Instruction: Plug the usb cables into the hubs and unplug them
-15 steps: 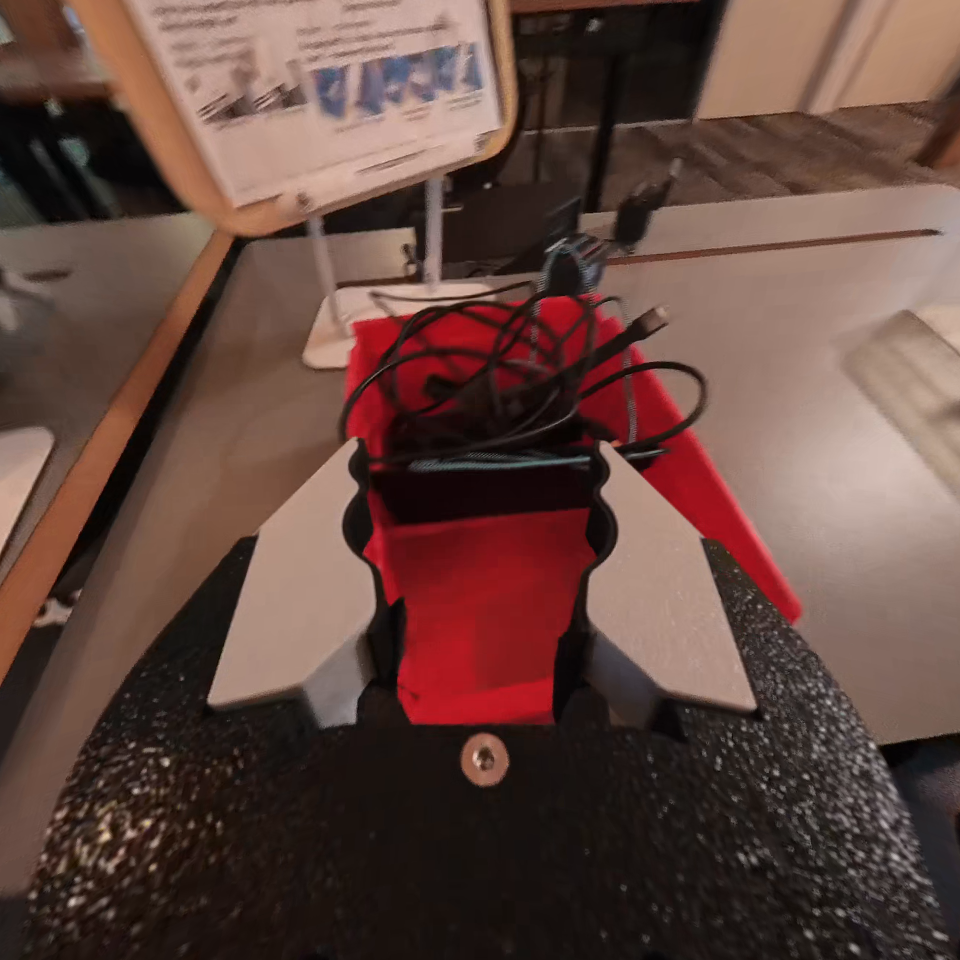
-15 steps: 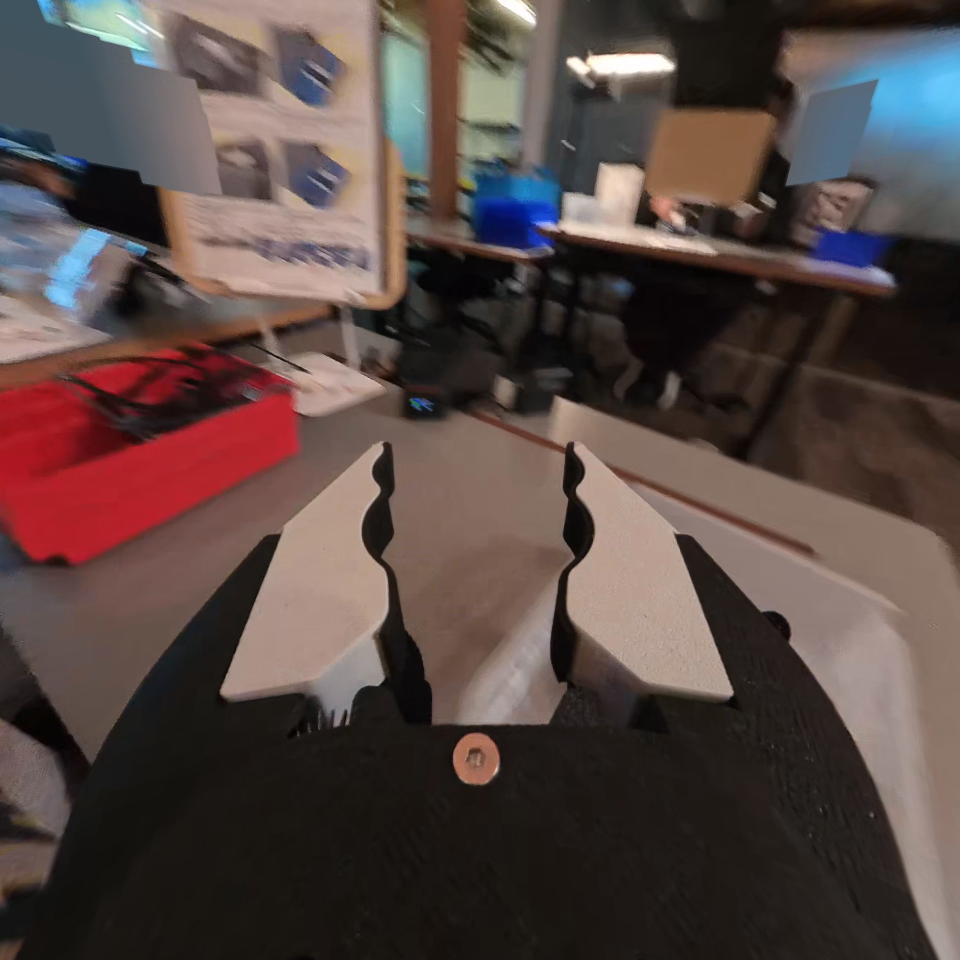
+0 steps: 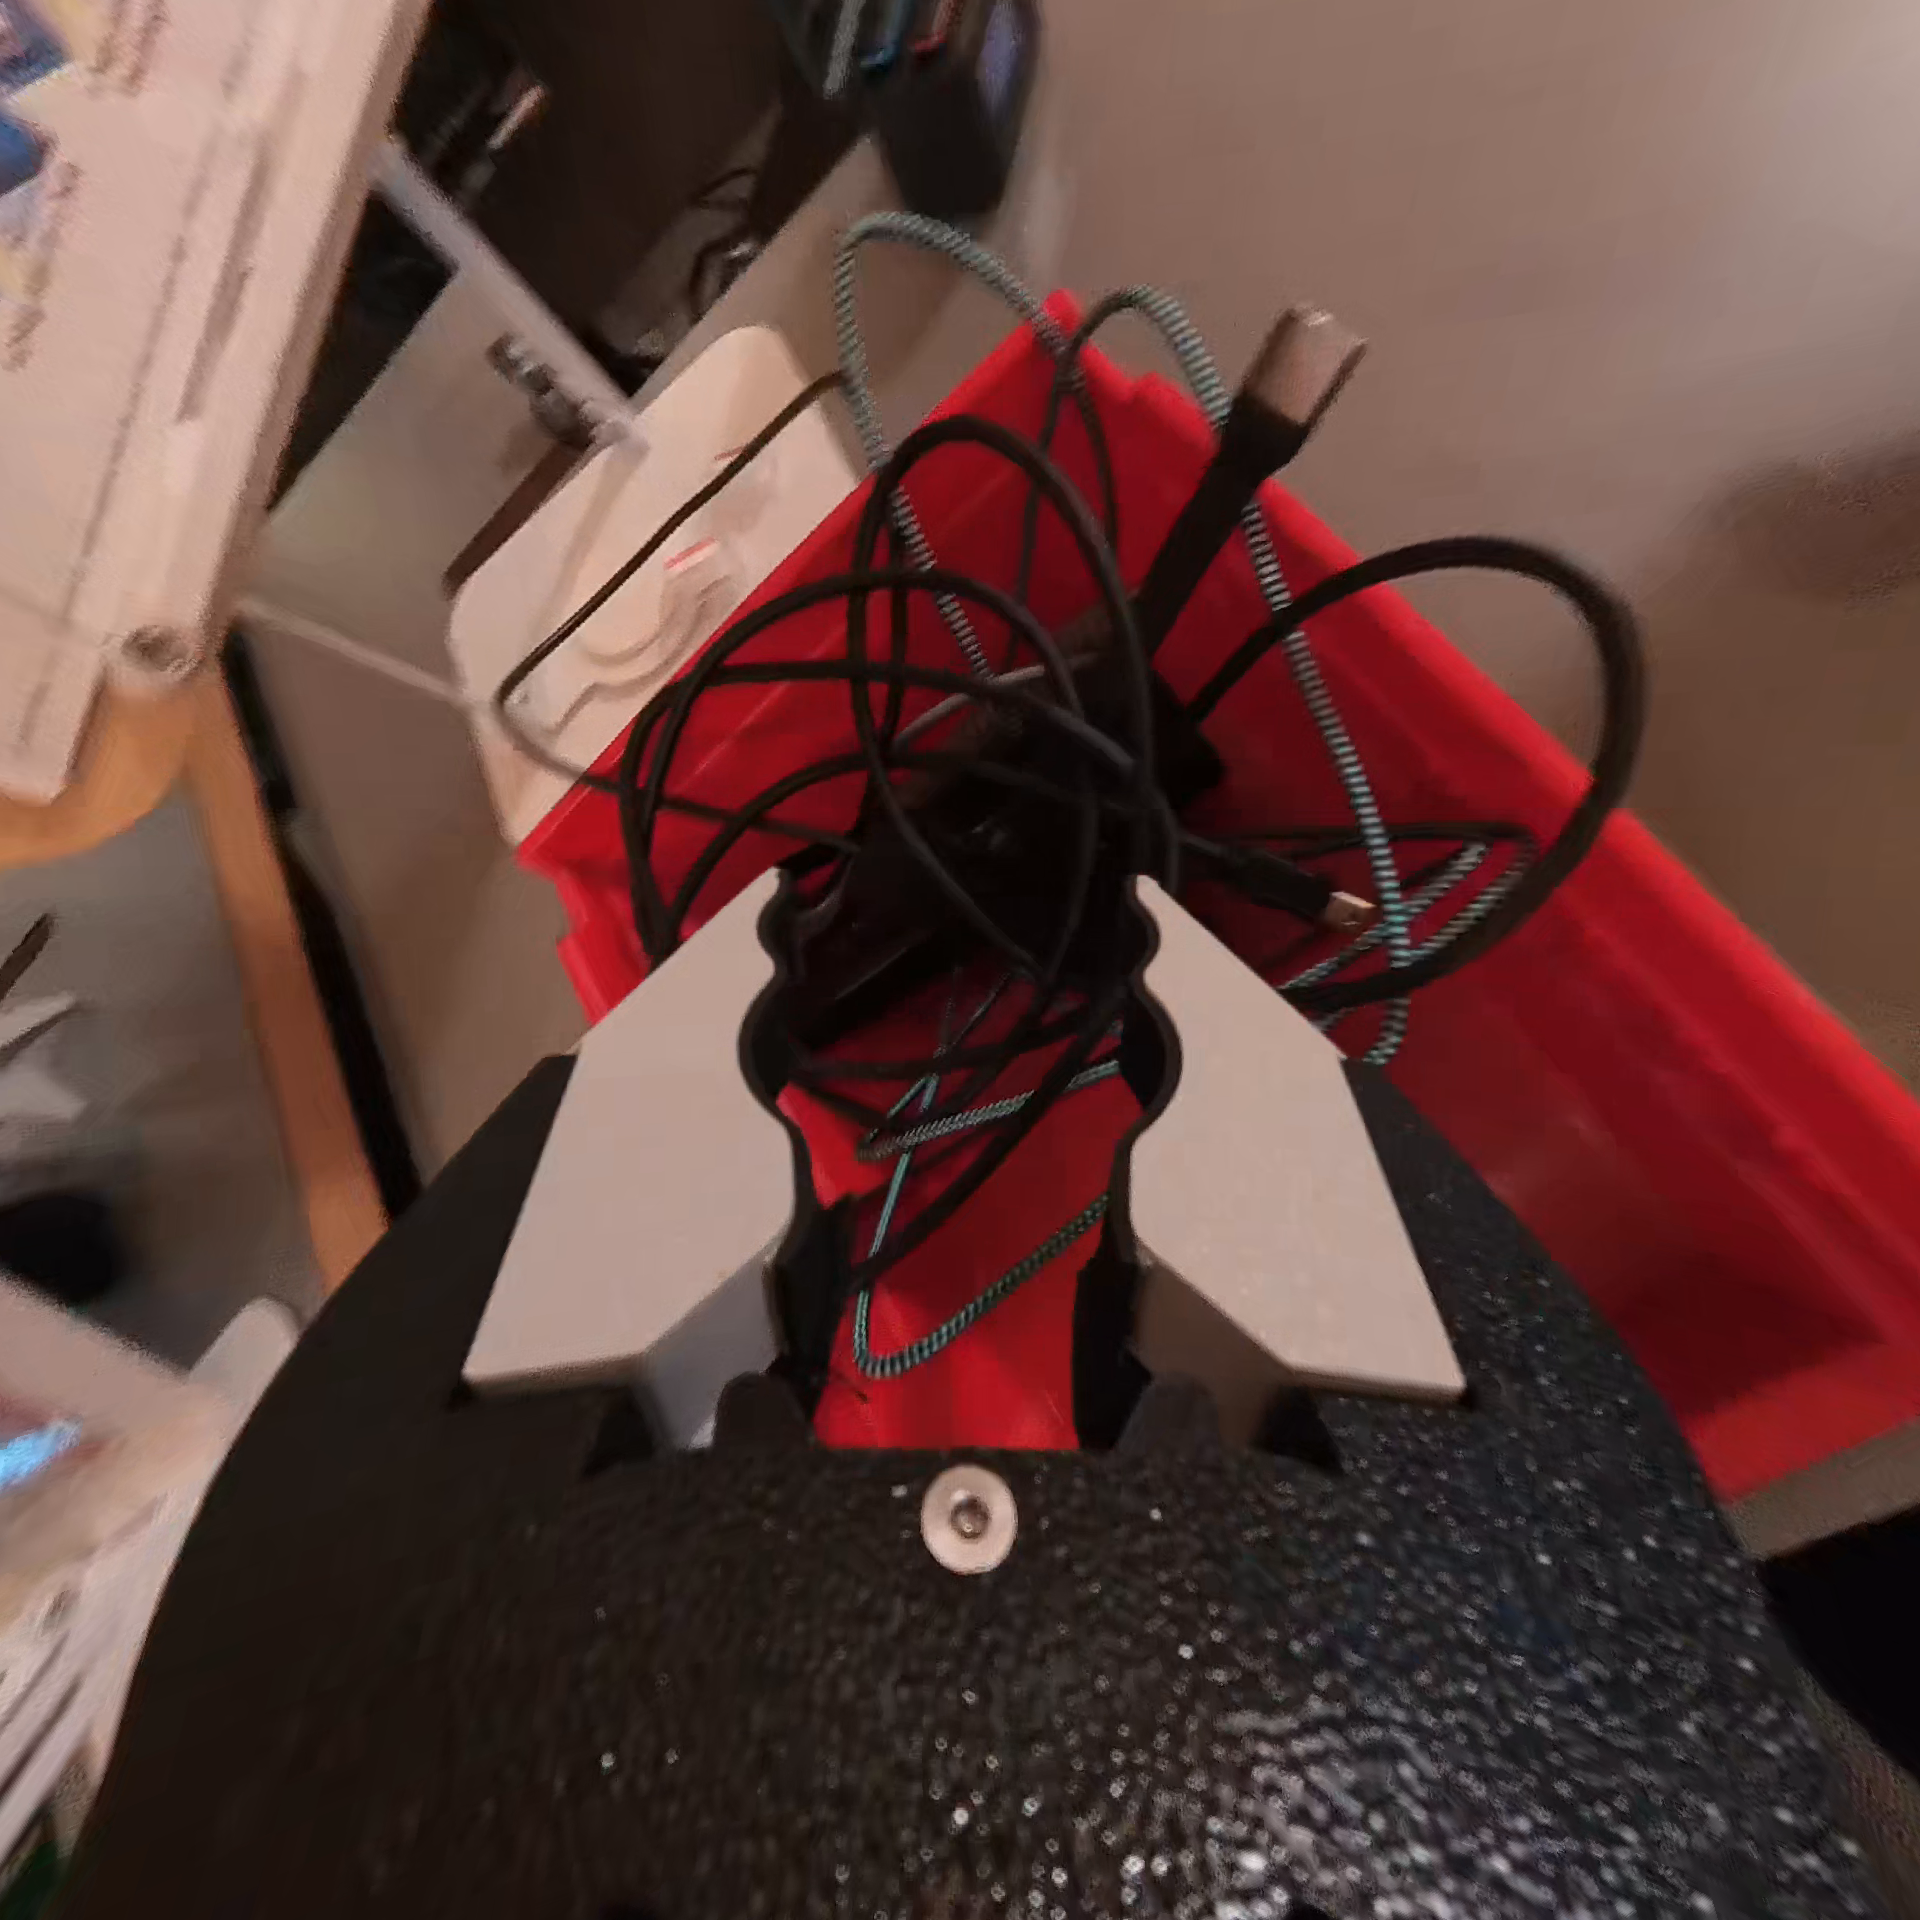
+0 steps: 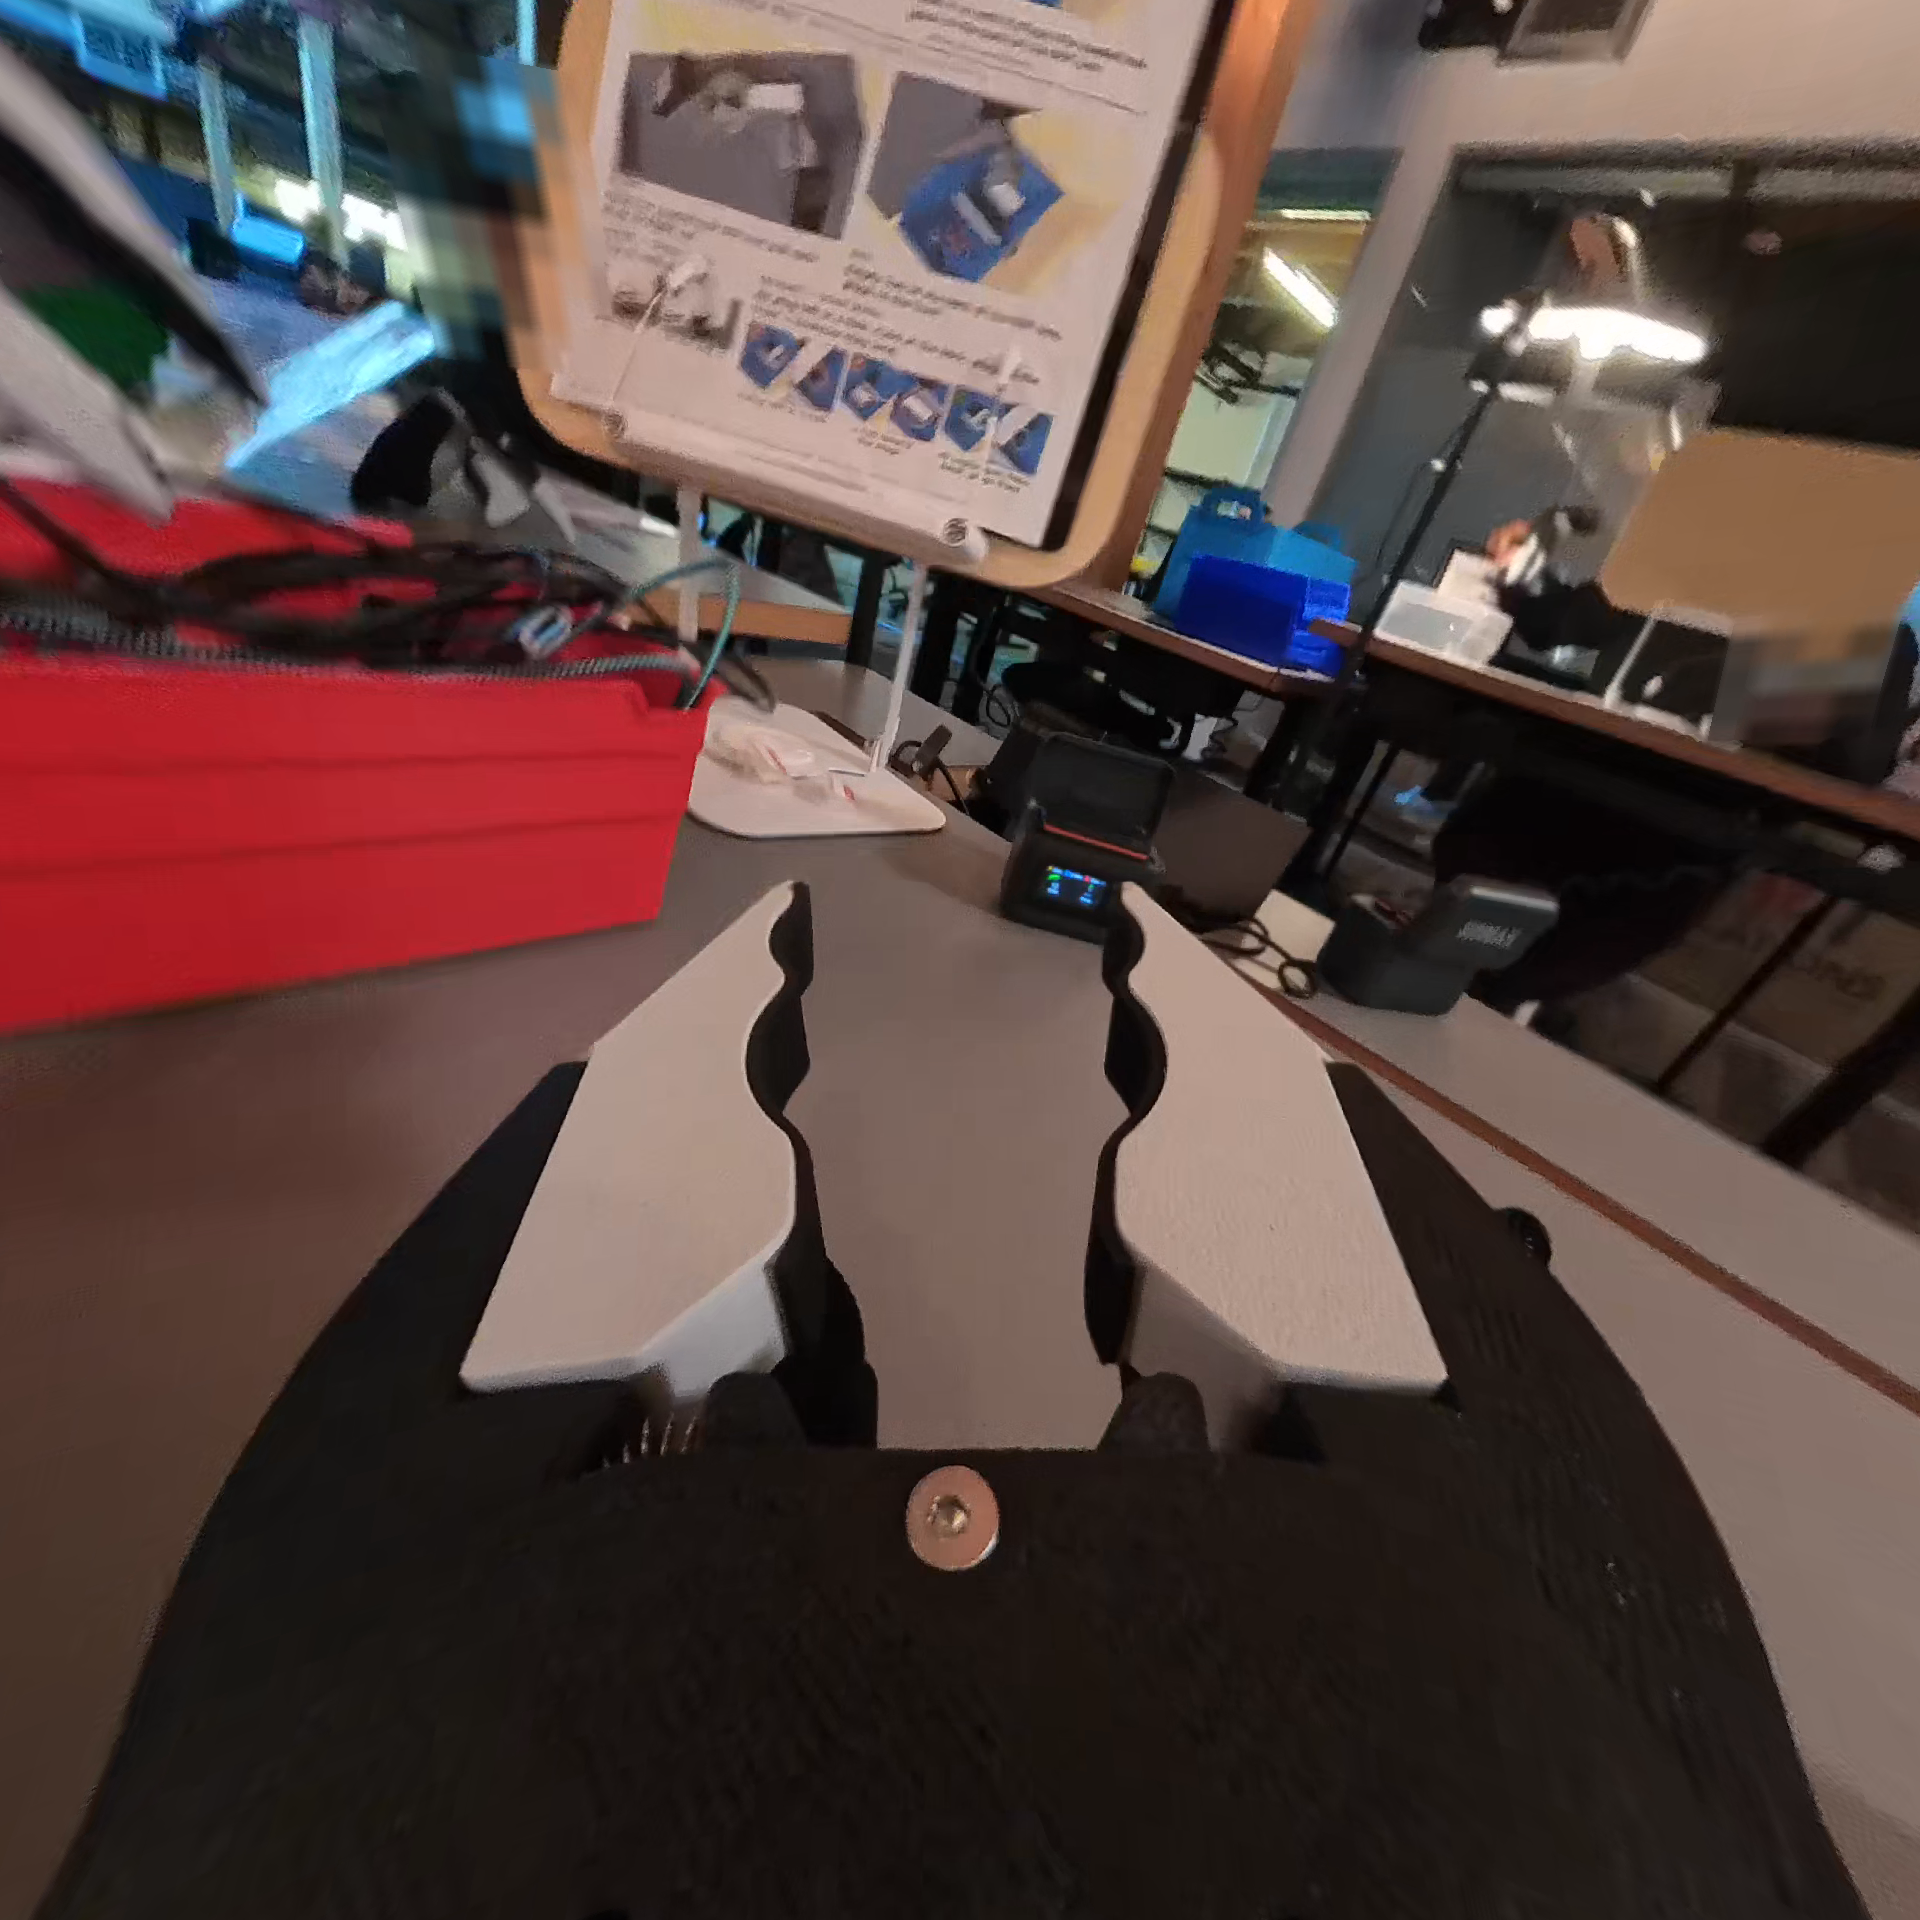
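Observation:
A red bin (image 3: pixel 1621 1122) on the grey table holds a tangle of black and teal-braided USB cables (image 3: pixel 997 748). A plug (image 3: pixel 1304 358) sticks up at the far side, and a small plug (image 3: pixel 1351 912) lies at the right. A dark block, maybe a hub (image 3: pixel 883 935), lies under the tangle. My left gripper (image 3: pixel 956 904) is open, right above the bin, with its fingertips at the tangle and nothing held. In the right wrist view my right gripper (image 4: pixel 961 904) is open and empty, low over the bare table, with the red bin (image 4: pixel 312 821) to its left.
An instruction board on a white stand (image 4: pixel 821 800) is behind the bin. A small black device with a lit screen (image 4: pixel 1075 873) and another dark box (image 4: pixel 1434 945) sit on the table ahead of my right gripper. Other tables with a blue bin (image 4: pixel 1257 592) are farther back. It is some 5 cm from my left tips to the small plug (image 3: pixel 1351 912).
My left gripper has moved forward and down over the bin, so the cable tangle is now between its fingertips. My right gripper has swung left and lower, toward the bin. Both stay open.

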### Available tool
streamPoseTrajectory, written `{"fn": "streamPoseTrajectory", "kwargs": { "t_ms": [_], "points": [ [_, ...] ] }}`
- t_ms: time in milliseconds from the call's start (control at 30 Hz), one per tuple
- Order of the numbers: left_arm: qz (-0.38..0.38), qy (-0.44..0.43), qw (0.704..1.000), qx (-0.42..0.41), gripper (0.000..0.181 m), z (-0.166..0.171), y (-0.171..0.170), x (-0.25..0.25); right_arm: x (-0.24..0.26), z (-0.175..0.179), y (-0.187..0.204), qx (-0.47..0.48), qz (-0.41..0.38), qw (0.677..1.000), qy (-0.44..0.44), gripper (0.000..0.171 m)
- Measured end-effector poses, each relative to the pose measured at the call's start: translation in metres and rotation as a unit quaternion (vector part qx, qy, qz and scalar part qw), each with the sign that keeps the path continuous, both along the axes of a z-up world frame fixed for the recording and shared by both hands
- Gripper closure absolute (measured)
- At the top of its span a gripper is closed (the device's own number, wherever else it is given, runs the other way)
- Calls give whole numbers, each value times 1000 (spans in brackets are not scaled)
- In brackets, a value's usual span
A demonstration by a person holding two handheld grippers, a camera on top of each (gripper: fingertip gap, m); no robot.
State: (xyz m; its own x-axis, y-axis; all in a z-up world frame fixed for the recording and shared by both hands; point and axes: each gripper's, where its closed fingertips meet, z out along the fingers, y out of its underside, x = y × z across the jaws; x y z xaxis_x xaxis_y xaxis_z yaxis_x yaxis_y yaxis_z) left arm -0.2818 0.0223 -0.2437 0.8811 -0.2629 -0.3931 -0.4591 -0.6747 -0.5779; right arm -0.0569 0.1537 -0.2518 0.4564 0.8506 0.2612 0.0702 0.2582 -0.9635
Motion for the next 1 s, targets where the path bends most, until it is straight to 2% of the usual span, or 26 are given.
{"fn": "streamPoseTrajectory", "kwargs": {
  "t_ms": [67,133,333,467,767,900,933,1000],
  "points": [
    [-50,-48,998,-7,124,3,6,15,-2,-12,-2,64,-9,997,-29,119],
    [-83,-75,993,-21,129,5,13,23,-4,-10,-2,98,-15,995,-30,124],
    [-172,-57,978,-104,135,-13,32,44,-5,-10,-2,71,11,997,-5,134],
    [-160,-24,975,-153,139,-24,41,26,-1,-6,1,60,9,998,18,137],
    [-79,-43,982,-169,131,-3,49,-23,-9,-16,0,34,30,999,2,138],
    [-65,-130,972,-185,137,-1,42,-11,-10,-16,-1,34,32,999,-1,138],
    [-51,-164,968,-184,135,-1,42,-9,-10,-17,-1,35,32,999,-2,139],
    [-9,-173,969,-175,130,-4,45,-20,-10,-17,-1,36,33,999,-2,139]
  ]
}}
